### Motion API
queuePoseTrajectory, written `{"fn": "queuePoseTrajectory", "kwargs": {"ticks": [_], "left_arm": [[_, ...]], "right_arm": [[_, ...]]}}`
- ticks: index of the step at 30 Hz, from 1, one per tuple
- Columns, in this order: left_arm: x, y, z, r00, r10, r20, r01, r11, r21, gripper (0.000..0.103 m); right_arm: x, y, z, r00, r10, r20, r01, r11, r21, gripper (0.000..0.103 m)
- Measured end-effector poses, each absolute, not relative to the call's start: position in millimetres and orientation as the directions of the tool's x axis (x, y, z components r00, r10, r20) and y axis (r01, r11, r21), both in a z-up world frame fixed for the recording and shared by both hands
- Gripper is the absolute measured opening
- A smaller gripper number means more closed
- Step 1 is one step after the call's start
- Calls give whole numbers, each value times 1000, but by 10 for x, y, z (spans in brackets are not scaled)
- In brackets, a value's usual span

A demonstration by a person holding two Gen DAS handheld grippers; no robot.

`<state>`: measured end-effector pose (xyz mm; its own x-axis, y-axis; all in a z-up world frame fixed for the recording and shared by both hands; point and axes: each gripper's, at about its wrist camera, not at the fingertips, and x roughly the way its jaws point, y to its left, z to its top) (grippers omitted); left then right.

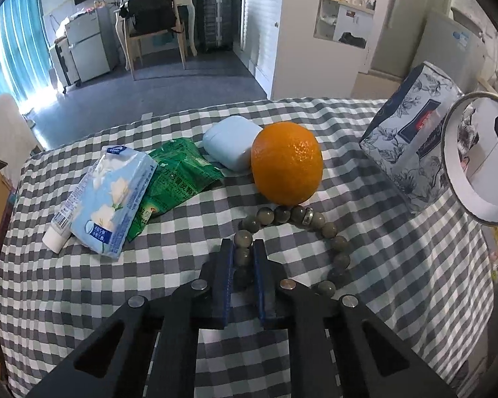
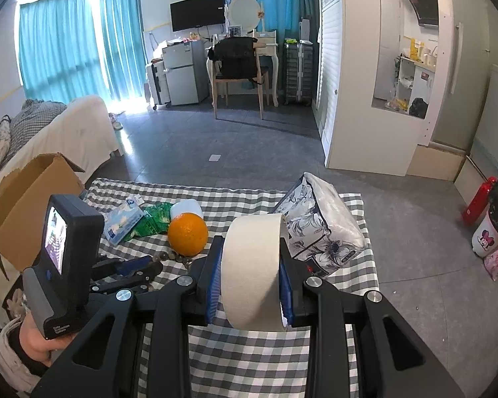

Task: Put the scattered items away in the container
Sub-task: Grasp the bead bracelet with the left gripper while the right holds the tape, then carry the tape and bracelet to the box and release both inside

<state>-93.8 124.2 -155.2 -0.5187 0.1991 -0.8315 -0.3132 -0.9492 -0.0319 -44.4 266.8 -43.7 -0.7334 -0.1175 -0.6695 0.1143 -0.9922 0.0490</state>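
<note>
A bracelet of grey-green beads (image 1: pixel 315 220) lies on the checked cloth in front of an orange (image 1: pixel 287 162). My left gripper (image 1: pixel 243 245) is shut on the bracelet, with two beads pinched between its blue pads. My right gripper (image 2: pixel 250 242) is shut on a roll of cream masking tape (image 2: pixel 252 272) and holds it above the cloth; the roll (image 1: pixel 464 165) also shows at the right edge of the left wrist view. A pale blue tissue pack (image 1: pixel 111 199), a green packet (image 1: pixel 179 179), a white case (image 1: pixel 230 141) and a white tube (image 1: pixel 58 232) lie left of the orange.
An open cardboard box (image 2: pixel 26 205) stands off the table's left side. A large floral tissue package (image 2: pixel 322 229) lies at the table's right. A hand holds the left gripper's handle (image 2: pixel 63 265) at the left. The checked cloth (image 1: pixel 381 282) drops off at the far edge.
</note>
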Motion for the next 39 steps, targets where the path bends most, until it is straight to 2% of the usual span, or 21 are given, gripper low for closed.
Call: {"fn": "queuePoseTrajectory", "kwargs": {"ticks": [18,39], "left_arm": [[-677,764,-758,-655,182,-733,-260,-966,-7,11],[-469,-526,150,-797,19,-604,-43,-999,26,11]], "right_arm": [[-362,2334,-177,-765,-183,-618,186,-981,60,29],[-444,1292,238,-758,-326,-565,367,-929,44,29]]}}
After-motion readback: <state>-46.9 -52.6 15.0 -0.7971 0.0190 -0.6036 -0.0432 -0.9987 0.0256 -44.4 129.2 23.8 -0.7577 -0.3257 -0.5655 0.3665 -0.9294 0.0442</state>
